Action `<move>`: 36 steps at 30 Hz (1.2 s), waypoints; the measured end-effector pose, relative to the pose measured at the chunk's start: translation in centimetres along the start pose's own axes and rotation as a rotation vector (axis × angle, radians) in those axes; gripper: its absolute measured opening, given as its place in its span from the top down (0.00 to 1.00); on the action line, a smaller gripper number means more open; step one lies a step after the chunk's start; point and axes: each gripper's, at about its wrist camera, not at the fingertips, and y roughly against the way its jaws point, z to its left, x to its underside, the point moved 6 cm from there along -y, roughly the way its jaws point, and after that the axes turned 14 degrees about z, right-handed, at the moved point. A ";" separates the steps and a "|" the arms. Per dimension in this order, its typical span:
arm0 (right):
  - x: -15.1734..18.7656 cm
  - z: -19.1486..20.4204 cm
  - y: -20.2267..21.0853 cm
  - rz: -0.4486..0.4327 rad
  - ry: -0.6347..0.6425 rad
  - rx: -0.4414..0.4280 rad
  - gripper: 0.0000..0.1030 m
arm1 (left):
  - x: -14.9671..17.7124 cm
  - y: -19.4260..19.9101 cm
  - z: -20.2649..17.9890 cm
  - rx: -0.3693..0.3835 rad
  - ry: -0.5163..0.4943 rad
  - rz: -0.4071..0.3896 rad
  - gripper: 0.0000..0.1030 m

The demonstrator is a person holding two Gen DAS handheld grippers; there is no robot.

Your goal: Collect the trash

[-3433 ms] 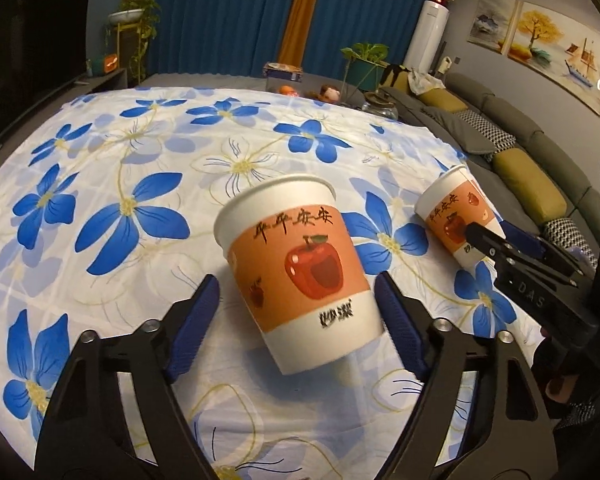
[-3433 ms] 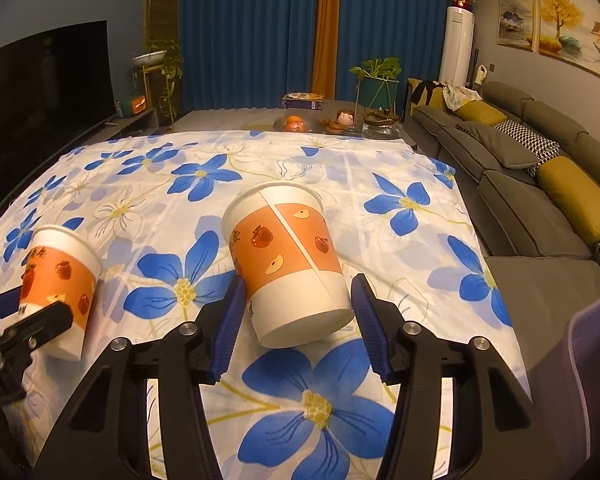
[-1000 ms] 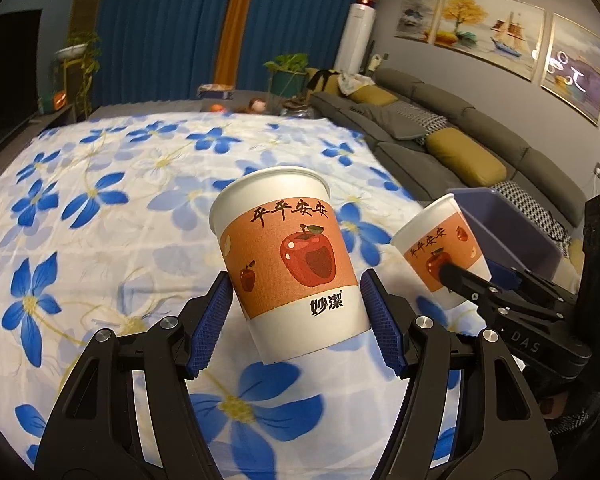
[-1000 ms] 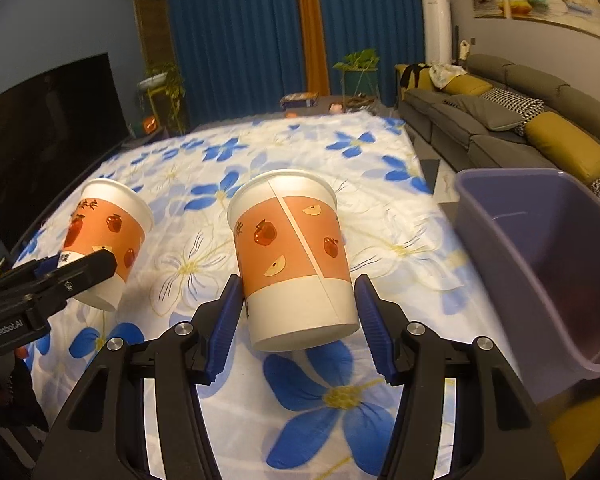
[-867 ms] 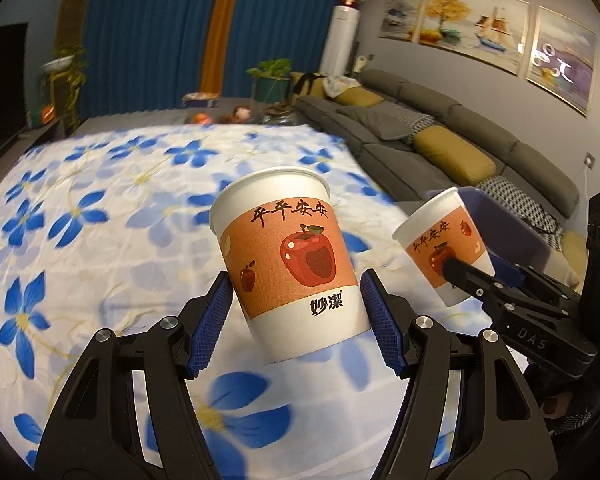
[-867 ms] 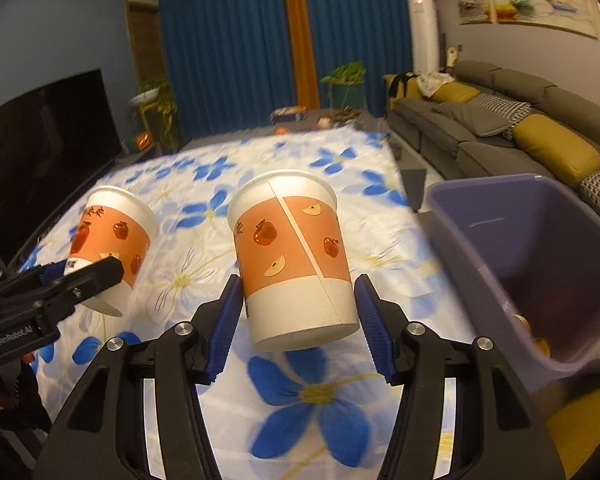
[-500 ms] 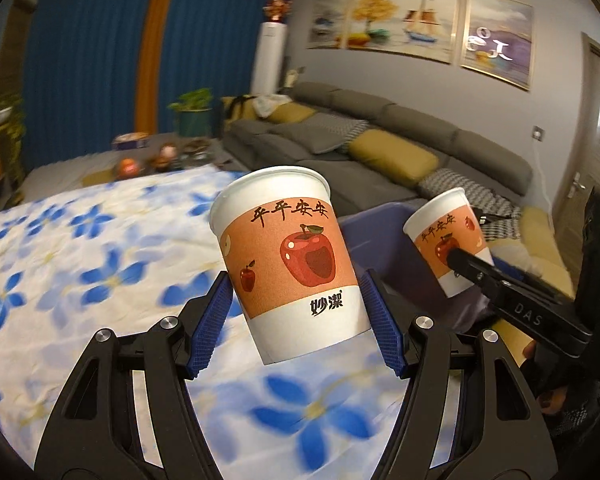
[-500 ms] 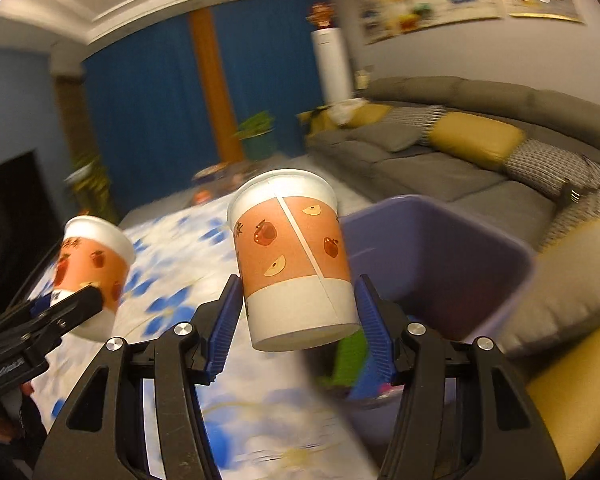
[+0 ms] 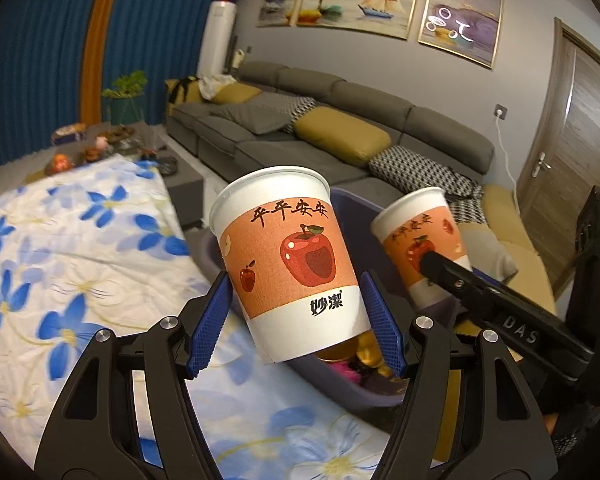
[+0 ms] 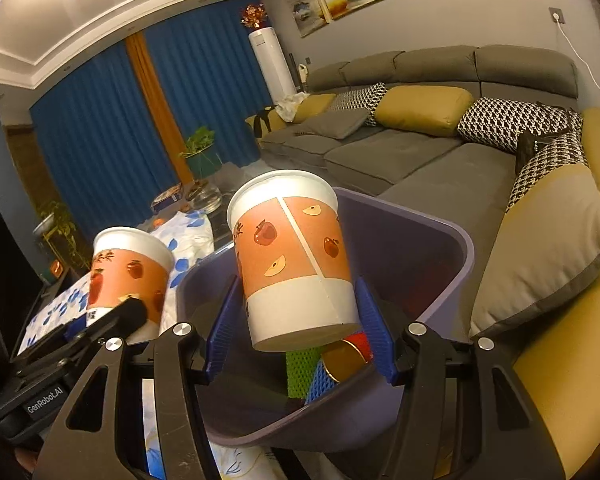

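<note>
Disposal step: both grippers, left [image 9: 296, 316] and right [image 10: 298, 330], clench paper cups [image 9: 288, 260] [image 10: 296, 256] above the purple bin [image 10: 460, 264]; next, release.

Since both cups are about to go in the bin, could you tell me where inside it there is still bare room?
The purple bin looks bare along its far wall and right side. Its near floor, under the right gripper's cup, is crowded: a gold lid, a green mesh piece and something red. The left gripper's cup is above the bin's table-side edge.

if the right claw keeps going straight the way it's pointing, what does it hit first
Probably the purple bin: the right claw, shut on its paper cup, points into the bin's open mouth, toward its far wall. Depth is unclear.
</note>
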 end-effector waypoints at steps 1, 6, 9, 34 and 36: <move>0.0 -0.2 -0.1 0.001 -0.004 -0.001 0.44 | 0.0 -0.5 -0.3 0.007 -0.008 0.008 0.37; -0.2 -0.7 -0.4 0.005 -0.022 0.002 0.43 | 0.3 -2.0 -0.7 0.052 0.002 0.038 0.37; -0.1 -0.3 -0.4 0.004 -0.022 -0.001 0.43 | 0.4 -2.5 -0.8 0.062 -0.001 0.046 0.35; 6.5 9.2 8.8 -0.143 0.245 0.122 0.05 | 10.5 13.4 6.3 -0.345 0.127 -0.065 0.06; 7.5 10.5 9.6 -0.150 0.254 0.120 0.05 | 12.0 15.5 7.1 -0.414 0.139 -0.084 0.06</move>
